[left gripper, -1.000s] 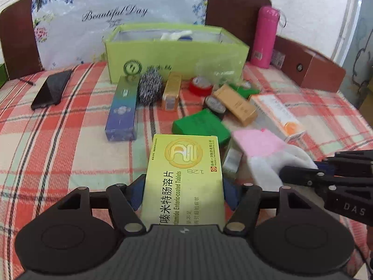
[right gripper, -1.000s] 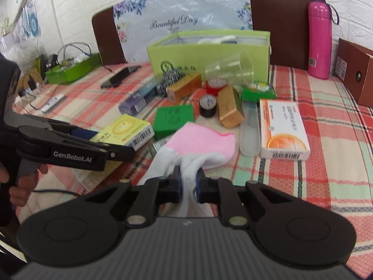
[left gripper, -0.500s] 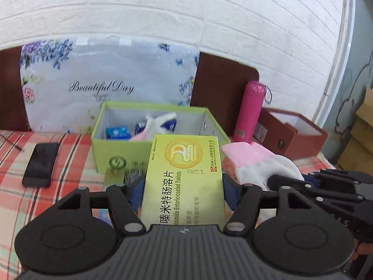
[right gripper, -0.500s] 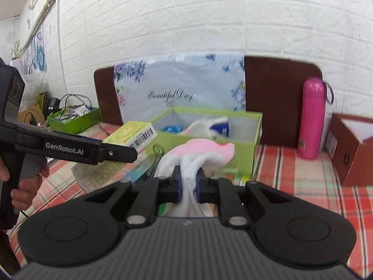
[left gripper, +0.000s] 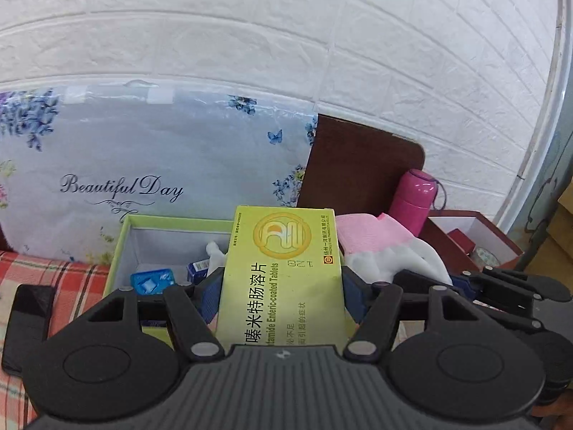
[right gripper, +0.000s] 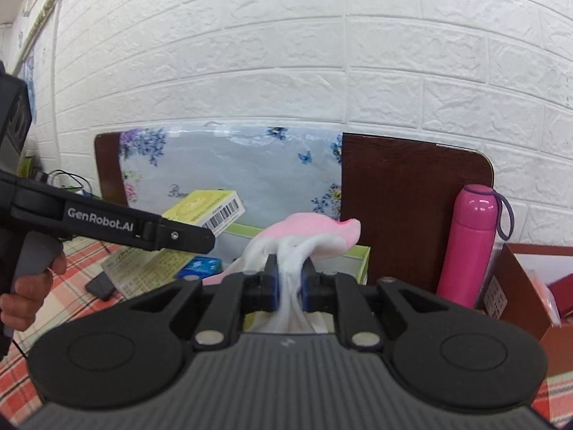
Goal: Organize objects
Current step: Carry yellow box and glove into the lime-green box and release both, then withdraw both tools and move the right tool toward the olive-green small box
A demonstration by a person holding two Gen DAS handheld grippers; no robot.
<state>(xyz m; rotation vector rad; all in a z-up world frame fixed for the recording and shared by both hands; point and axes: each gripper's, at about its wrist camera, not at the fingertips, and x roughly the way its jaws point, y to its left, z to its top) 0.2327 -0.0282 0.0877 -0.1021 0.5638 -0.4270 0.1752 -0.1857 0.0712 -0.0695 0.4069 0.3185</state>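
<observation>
Now that both loads have risen off the checked surface toward the green box (left gripper: 123, 247), left gripper (left gripper: 283, 286) jaws clamp the yellow carton (left gripper: 286, 261); right gripper (right gripper: 288, 281) jaws pinch the glove (right gripper: 315, 231) at three o'clock of it. Deposit appears imminent.

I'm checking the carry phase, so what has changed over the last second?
Both claws rose from the cluttered tablecloth toward the green box. The left claw still grips the yellow tablet box, and the right claw still pinches the pink-and-white glove. Neither grip changed. The pink bottle and the box contents stayed put.
</observation>
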